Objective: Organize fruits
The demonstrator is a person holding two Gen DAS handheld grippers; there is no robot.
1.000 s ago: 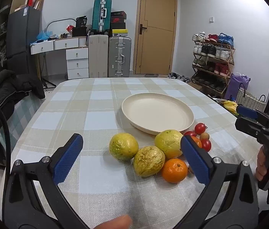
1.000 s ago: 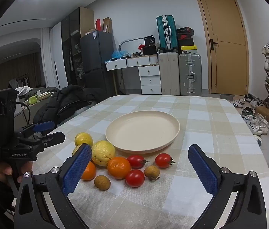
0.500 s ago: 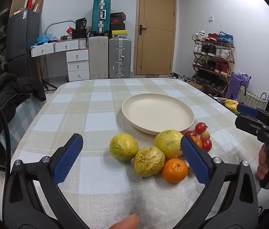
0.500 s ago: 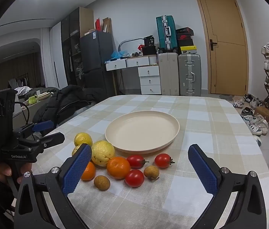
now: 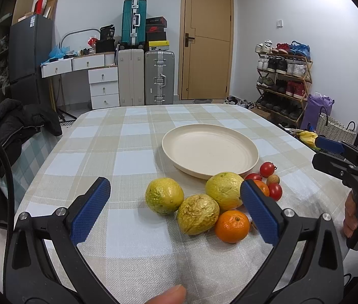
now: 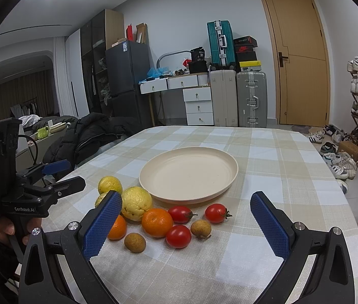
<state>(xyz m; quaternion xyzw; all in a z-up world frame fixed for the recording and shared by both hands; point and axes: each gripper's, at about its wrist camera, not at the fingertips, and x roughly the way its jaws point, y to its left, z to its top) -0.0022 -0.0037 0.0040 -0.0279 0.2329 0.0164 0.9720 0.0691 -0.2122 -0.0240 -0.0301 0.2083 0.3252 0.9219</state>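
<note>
- In the right wrist view, the right gripper's blue left finger [image 6: 102,224] covers part of one orange [image 6: 117,226] and most of a yellow fruit [image 6: 102,198].
- In the left wrist view, a fingertip [image 5: 168,296] is cut off by the bottom edge.

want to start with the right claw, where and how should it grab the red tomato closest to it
Probably close on the round body of the nearest tomato, at its widest part, coming down from above and the near side. Other fruit crowds it: the orange at its left, a small brown fruit at its right. The right claw is open wide, so narrow it first.
</note>
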